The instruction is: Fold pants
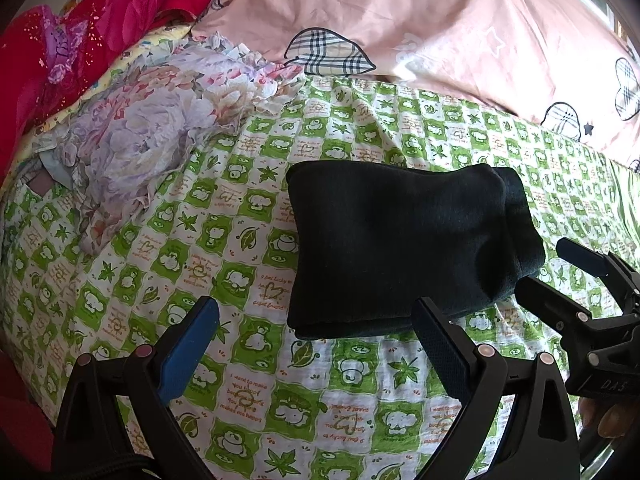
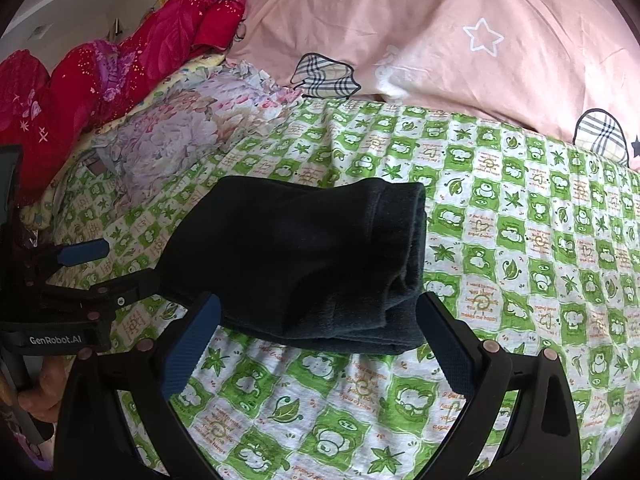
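Your left gripper stands wide apart, its blue-padded fingers spread over the green-checked sheet with nothing between them. Its right finger tip lies just beside the near edge of the folded pants, but whether it touches the cloth cannot be told.

Your right gripper is just as wide and holds nothing. The near edge of the pants sits between its two tips, right at them; actual contact cannot be told. In the left wrist view that same gripper shows at the pants' right end, spread wide, with the lower finger close against the cloth. In the right wrist view your left gripper shows at the pants' left end, also spread, its lower finger reaching to the dark edge.

The pants lie as a dark, compact folded bundle on the sheet, stacked layers visible along the near and right edges.

Toward the far edge of the bed a pink quilt with plaid hearts borders the sheet. At the far left lie a crumpled floral cloth and red bedding. Bare sheet runs to the left of the pants, in front of them, and to their right.
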`<state>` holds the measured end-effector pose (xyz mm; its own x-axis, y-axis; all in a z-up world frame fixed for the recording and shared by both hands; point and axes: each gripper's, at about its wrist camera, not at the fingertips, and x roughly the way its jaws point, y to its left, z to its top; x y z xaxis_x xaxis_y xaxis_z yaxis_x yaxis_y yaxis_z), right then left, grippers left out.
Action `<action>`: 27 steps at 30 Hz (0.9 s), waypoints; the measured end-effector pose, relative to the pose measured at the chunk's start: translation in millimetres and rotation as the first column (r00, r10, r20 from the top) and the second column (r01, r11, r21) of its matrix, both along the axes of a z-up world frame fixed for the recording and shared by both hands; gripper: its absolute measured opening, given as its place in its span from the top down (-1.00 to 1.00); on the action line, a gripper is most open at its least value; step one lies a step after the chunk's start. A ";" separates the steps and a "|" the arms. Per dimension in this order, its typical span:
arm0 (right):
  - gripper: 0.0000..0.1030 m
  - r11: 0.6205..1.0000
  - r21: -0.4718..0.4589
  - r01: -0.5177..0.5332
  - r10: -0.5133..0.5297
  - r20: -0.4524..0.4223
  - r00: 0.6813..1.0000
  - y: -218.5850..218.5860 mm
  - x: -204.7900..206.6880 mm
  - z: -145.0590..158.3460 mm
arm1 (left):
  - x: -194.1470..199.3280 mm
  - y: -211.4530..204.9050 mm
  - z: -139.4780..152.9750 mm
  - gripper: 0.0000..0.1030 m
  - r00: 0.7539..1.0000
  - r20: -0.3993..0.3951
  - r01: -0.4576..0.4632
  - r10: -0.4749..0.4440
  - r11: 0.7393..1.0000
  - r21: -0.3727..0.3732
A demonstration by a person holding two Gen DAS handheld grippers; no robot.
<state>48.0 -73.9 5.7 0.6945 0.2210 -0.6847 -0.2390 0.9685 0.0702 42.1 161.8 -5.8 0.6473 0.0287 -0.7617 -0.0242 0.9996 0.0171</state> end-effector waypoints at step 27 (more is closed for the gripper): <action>-0.91 1.000 0.025 0.000 0.000 0.014 1.000 -8.7 7.9 10.1 | 12.3 -6.1 10.1 -0.90 1.000 0.008 -0.012 0.012 1.000 0.015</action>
